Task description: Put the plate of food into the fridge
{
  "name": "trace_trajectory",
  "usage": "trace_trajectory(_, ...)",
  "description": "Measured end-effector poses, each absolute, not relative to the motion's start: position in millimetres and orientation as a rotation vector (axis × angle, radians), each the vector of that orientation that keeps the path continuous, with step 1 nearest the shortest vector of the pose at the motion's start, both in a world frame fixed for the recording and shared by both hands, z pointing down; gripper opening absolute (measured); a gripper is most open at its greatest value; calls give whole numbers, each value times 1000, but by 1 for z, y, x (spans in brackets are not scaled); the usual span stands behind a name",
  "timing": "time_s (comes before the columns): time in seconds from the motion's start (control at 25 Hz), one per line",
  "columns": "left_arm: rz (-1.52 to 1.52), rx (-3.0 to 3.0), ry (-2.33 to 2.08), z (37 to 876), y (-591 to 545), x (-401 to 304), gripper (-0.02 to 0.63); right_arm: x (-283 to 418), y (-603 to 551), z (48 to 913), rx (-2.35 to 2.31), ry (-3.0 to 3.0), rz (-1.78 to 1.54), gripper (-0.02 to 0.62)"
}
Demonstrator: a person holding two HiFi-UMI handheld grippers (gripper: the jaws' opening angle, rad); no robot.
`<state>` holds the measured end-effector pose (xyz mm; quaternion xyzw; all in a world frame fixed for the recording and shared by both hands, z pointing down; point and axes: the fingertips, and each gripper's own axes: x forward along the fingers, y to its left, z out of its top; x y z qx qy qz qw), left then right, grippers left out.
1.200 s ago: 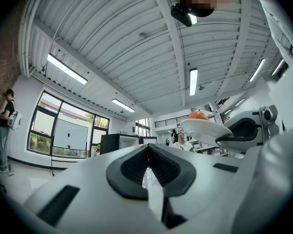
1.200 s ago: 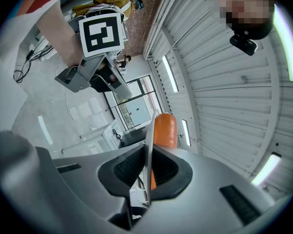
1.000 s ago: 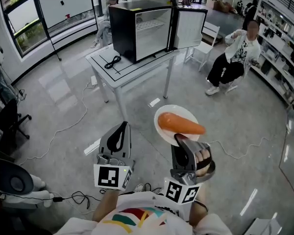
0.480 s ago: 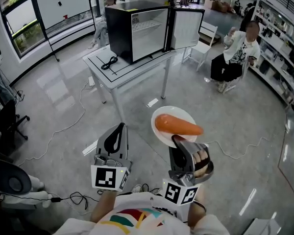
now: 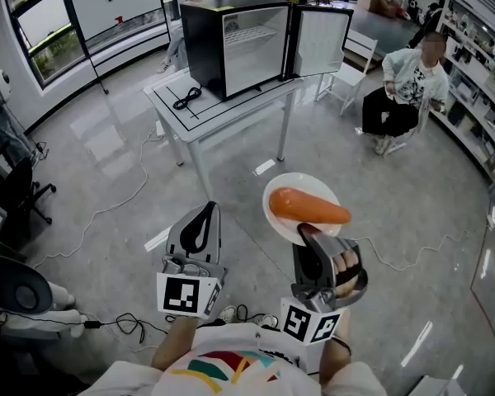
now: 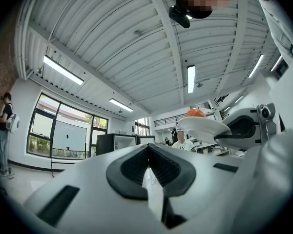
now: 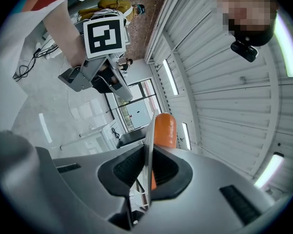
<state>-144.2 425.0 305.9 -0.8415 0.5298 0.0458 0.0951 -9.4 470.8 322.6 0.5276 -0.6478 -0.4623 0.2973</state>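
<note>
Shirt (image 5: 231, 368): white with coloured stripes, filled the bottom edge of the head view.
Left gripper (image 5: 205, 211): lower centre-left of the head view, just left of the right one; its jaws were pressed together with nothing between them.
Right gripper (image 5: 307, 231): lower centre-right; its jaws were clenched on the near rim of the plate, and in the right gripper view the thin white rim ran edge-on between the dark pads (image 7: 127, 168).
Plate (image 5: 301, 181): white and round, was held roughly level above the floor, well short of the table.
Carrot (image 5: 307, 207): orange, lay lengthwise across the plate, its narrow end pointing to the right of the frame.
Floor (image 5: 107, 163): grey and glossy, with a thin cable (image 5: 120, 209) trailing over it at left.
Table (image 5: 223, 106): white, stood above centre of the frame, with a black cord (image 5: 188, 97) coiled at its left part.
Fridge (image 5: 205, 44): small and black, sat on the table's far part, its cavity facing the camera.
Fridge door (image 5: 320, 41): was swung open to the right.
Chair (image 5: 351, 63): white, stood just right of the table.
Seated person (image 5: 404, 89): upper right, in a white top and dark trousers, sat in front of shelving (image 5: 478, 89).
</note>
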Motion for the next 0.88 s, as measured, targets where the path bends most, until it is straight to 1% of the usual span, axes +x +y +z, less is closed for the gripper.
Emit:
trace_trajectory(0.32,112,-2435,1668,314,428,-118,6,28,472,326,1335,-1756,-1280,32)
trace_trajectory(0.6,99,-2424,1715,318,423,-107,6,35,458,326,1282,-1802,-1312,32)
trace_trajectory(0.88,130,-2450,1683,325,384,-93,6,46,428,337,1294,-1775,-1306,32)
